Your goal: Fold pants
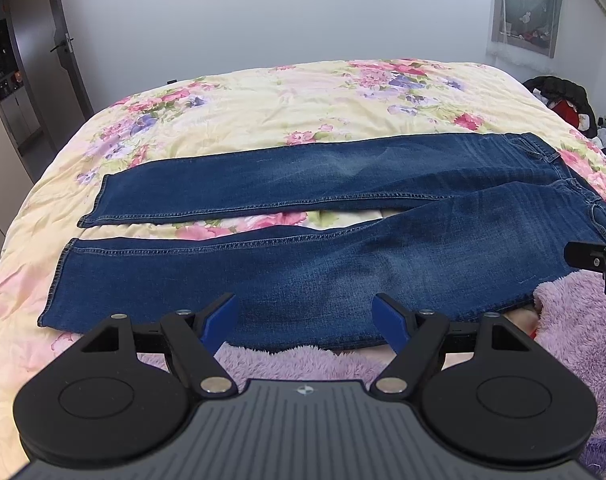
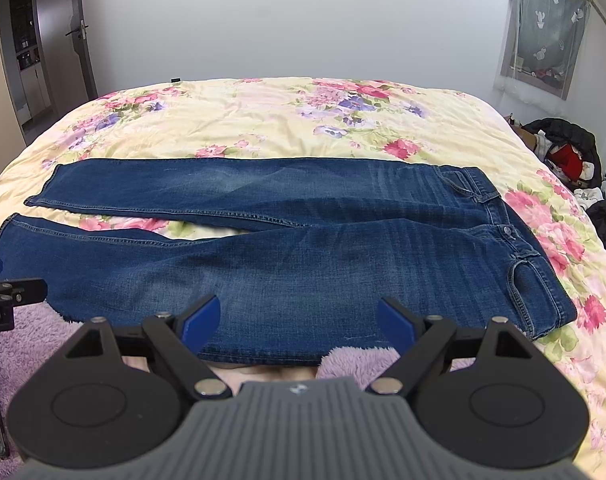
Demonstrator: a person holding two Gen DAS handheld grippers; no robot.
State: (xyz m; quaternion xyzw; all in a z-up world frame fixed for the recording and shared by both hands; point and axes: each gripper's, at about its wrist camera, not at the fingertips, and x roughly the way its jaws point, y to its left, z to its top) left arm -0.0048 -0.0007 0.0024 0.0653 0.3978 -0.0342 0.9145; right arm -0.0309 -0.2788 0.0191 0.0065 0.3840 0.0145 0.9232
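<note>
Dark blue denim pants (image 1: 303, 216) lie flat and unfolded across the floral yellow quilt (image 1: 263, 104), legs spread apart, waistband to the right; left gripper (image 1: 305, 316) and right gripper (image 2: 299, 316) hover at the near edge, jaws apart, holding nothing; every fold seemingly remains.

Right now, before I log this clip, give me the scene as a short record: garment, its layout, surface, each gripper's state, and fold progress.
garment: blue jeans
layout: spread flat, legs apart in a narrow V, waistband to the right, hems to the left
surface: floral bedspread; purple fleece blanket at the near edge
left gripper: open, above the near leg, holding nothing
right gripper: open, above the near thigh, holding nothing
fold progress: no fold made yet
background: pile of clothes beside the bed, at right
</note>
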